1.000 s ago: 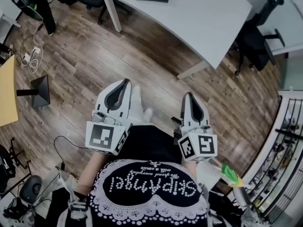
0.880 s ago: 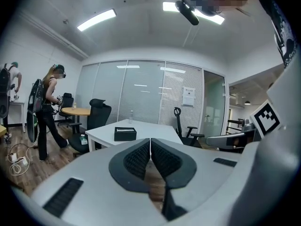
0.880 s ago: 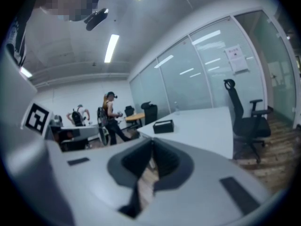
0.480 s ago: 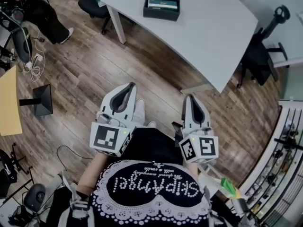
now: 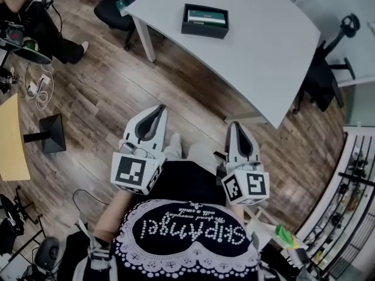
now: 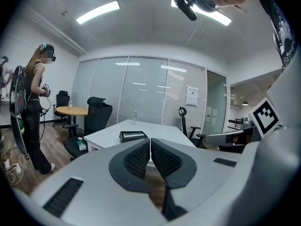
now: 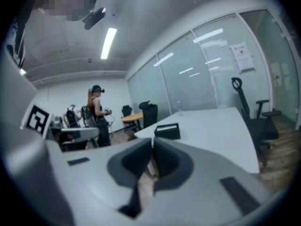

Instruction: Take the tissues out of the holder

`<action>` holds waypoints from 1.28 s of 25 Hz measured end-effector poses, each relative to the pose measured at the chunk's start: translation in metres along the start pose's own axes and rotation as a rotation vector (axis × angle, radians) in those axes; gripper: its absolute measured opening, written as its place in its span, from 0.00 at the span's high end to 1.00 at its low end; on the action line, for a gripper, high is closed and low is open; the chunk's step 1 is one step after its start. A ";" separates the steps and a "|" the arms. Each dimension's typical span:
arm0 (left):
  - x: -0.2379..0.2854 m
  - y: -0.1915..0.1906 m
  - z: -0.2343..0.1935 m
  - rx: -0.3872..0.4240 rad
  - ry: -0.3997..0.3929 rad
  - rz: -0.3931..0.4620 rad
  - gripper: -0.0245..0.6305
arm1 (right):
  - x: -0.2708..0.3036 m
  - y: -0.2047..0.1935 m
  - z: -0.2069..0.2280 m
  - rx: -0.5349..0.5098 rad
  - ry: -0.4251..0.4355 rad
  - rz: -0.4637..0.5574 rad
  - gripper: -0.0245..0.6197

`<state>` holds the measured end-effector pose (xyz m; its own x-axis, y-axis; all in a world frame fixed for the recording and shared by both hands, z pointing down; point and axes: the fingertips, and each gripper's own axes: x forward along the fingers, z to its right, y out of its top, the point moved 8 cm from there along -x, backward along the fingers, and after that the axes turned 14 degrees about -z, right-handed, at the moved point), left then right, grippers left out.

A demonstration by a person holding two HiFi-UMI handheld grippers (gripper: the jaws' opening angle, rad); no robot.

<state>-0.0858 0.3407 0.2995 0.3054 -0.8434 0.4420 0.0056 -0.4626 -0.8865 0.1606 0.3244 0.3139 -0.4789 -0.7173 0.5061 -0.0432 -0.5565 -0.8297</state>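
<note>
A black rectangular tissue holder point(image 5: 205, 20) with a pale pack inside sits on the white table point(image 5: 263, 45), far ahead of me. It also shows as a small dark box, the holder point(image 6: 133, 136), in the left gripper view and the holder point(image 7: 167, 131) in the right gripper view. My left gripper point(image 5: 157, 111) is held close to my body over the wood floor, shut with nothing between its pads. My right gripper point(image 5: 236, 125) hangs beside it, also shut and empty. Both point toward the table, well short of it.
Black office chairs point(image 5: 319, 75) stand at the table's right and a chair point(image 5: 114, 7) at its far left. A person point(image 6: 34, 112) stands at the left by a round wooden table point(image 6: 71, 111). Cables point(image 5: 38, 78) and a black stand base point(image 5: 51, 132) lie on the floor at left. Shelving point(image 5: 351, 180) lines the right.
The table and holder have slid lower and nearer in the head view as I move toward them. Both grippers stay shut and close to my body.
</note>
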 end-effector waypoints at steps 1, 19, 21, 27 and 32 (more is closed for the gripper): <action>0.000 0.002 -0.001 -0.003 0.000 -0.002 0.92 | 0.000 0.002 -0.001 0.000 -0.004 -0.002 0.91; 0.066 0.018 -0.020 -0.067 0.043 -0.057 0.92 | 0.062 0.033 0.043 0.003 0.025 -0.073 0.91; 0.077 0.026 -0.019 -0.071 0.042 -0.055 0.92 | 0.070 0.043 0.052 0.000 0.029 -0.075 0.91; 0.111 0.048 -0.020 -0.072 0.075 -0.036 0.92 | 0.097 0.068 0.077 -0.025 0.058 -0.083 0.91; 0.131 0.058 -0.025 -0.084 0.118 -0.032 0.92 | 0.119 0.087 0.096 -0.040 0.086 -0.081 0.91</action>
<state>-0.0692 0.1961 0.3093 0.1921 -0.8516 0.4876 -0.0678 -0.5072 -0.8591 0.1836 0.1506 0.3247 -0.5455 -0.6314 0.5512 -0.1190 -0.5926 -0.7966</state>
